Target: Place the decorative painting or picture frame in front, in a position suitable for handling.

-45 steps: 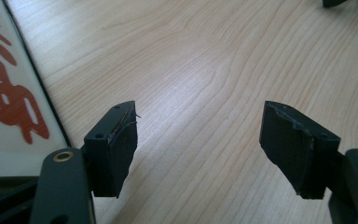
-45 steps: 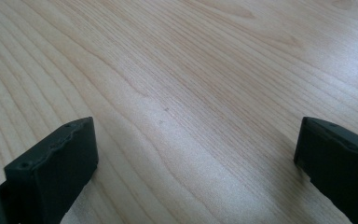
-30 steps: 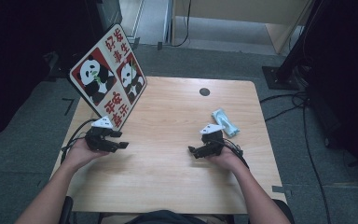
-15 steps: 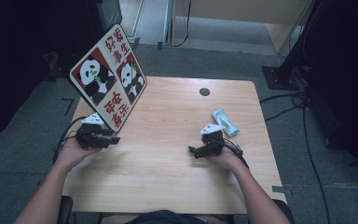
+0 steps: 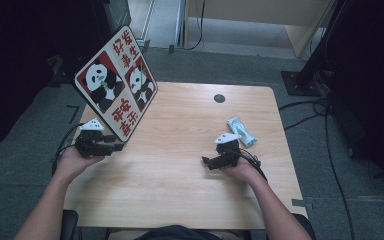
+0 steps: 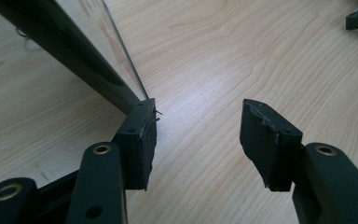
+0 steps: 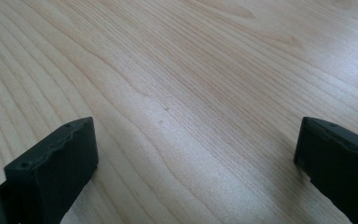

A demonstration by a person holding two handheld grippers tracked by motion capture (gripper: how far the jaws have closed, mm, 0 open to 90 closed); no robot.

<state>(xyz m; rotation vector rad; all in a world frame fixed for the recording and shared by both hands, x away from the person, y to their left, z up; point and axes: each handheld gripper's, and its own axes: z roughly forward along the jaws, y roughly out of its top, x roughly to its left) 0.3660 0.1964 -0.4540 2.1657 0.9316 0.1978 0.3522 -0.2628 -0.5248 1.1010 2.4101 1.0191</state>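
Observation:
A square board [image 5: 117, 82] with two pandas and red characters stands tilted on one corner at the table's left side. My left gripper [image 5: 117, 146] sits at that lower corner, near the table's left edge. In the left gripper view the board's dark edge [image 6: 74, 56] runs down to the tip of one finger [image 6: 140, 140] and meets it from outside. The left gripper [image 6: 198, 121] has just been opening a little, with only bare wood between the jaws. My right gripper [image 5: 207, 162] rests on the table at the right, and in its own view the right gripper [image 7: 196, 140] is wide open over bare wood.
A small teal packet [image 5: 242, 131] lies just beyond my right hand. A dark round hole [image 5: 219, 98] sits in the wooden table [image 5: 180, 190] near its far edge. Cables and a black stand base lie on the grey floor to the right.
My left hand and its gripper have shifted left, toward the table's left edge. The board and the right hand have stayed where they were.

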